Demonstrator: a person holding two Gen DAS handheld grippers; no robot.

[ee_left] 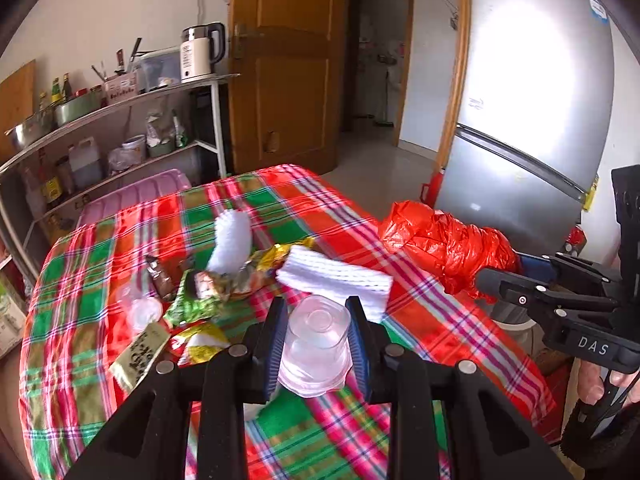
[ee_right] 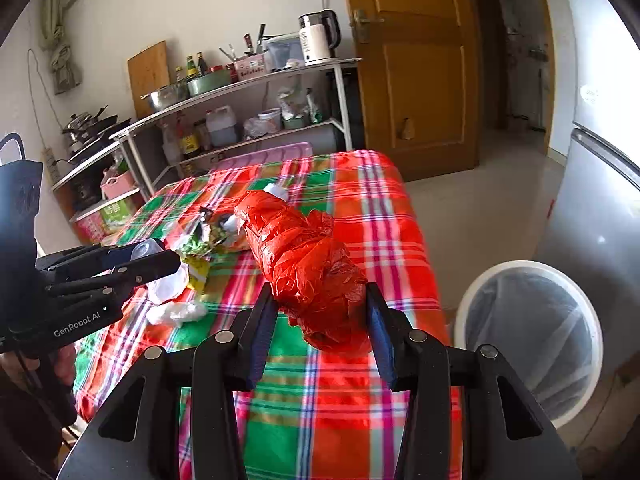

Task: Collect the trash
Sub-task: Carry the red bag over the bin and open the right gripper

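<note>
Over the plaid table (ee_left: pixel 312 200), left gripper (ee_left: pixel 316 334) jaws clamp clear cup (ee_left: pixel 316 344), right gripper (ee_right: pixel 320 320) jaws pinch red bag (ee_right: pixel 308 264) (wrappers (ee_left: pixel 208 292) blurred).

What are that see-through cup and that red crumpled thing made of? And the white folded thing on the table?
The cup looks like thin clear plastic: glossy, and the cloth shows through it. The red bag seems to be thin plastic film, shiny and finely crinkled. The white folded cloth looks like ribbed, matte fabric, perhaps a towel; I can't tell the fibre.
</note>
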